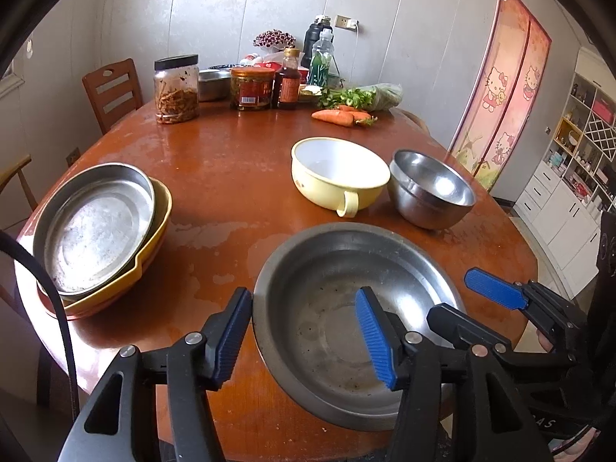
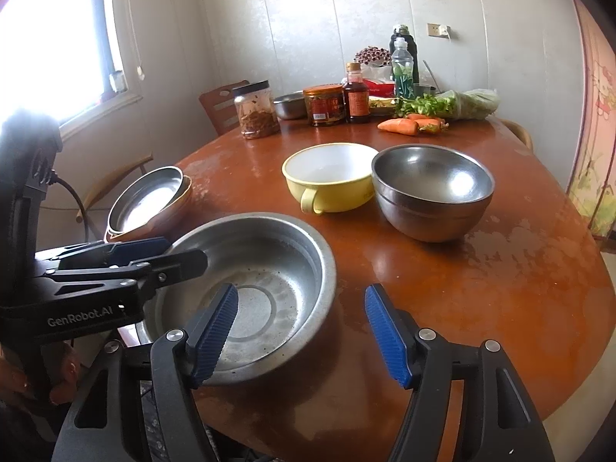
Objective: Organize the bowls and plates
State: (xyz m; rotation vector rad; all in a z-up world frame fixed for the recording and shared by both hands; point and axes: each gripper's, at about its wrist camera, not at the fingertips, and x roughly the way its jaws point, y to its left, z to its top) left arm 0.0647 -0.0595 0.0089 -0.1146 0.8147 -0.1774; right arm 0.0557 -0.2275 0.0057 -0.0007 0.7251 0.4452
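Your left claw [image 1: 304, 340] is spread, one finger on each side of the big metal pan's [image 1: 338, 265] near rim, not pinching. Your right claw [image 2: 302, 333] is spread across the other rim. The pan sits on the table [image 1: 231, 177], near you.

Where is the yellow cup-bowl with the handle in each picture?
Left wrist view: the yellow bowl sits right of centre on the table, its handle towards the camera, left of the deep steel bowl.
Right wrist view: the yellow bowl is at centre, again left of the deep steel bowl.
Shared landmark: the carrots lie behind it in both.
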